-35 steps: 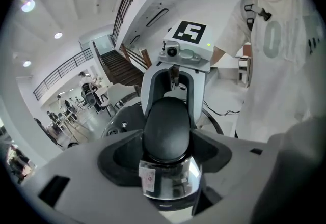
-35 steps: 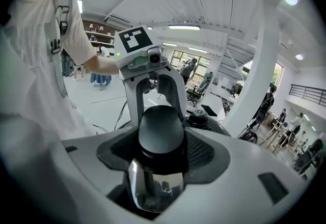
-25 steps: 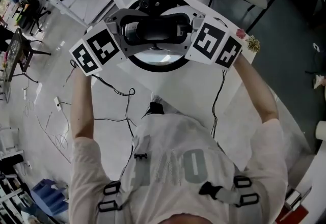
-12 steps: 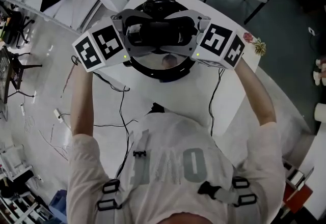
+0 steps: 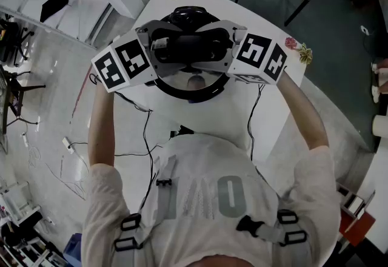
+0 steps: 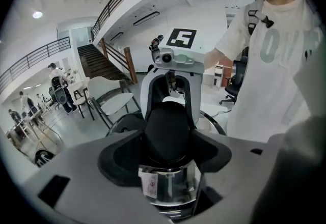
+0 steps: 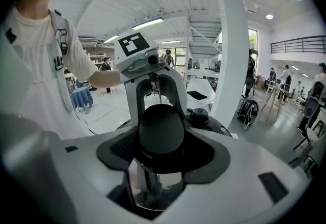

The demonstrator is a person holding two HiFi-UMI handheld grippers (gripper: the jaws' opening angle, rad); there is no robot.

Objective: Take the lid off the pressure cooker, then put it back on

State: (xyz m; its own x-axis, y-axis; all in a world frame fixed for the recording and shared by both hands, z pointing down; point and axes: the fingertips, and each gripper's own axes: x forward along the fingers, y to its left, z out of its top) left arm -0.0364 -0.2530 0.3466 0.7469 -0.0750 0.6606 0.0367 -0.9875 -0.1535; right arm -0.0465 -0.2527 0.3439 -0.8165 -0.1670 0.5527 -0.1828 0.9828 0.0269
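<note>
Black handle ends [image 6: 168, 126]: pinching one with left gripper [image 5: 159, 47], one with right gripper [image 5: 219, 42], fingers clamped; holding opposite sides, probably keeping the lid [image 5: 188, 16] level.

From above the person's head, the table [image 5: 270, 115] and pressure cooker [image 5: 193, 97] are looked down on steeply. The left gripper [image 6: 168, 139] and right gripper [image 7: 161, 139] views are aimed at each other, very near the lid handle [image 6: 168, 123], which is shared by all three.
</note>
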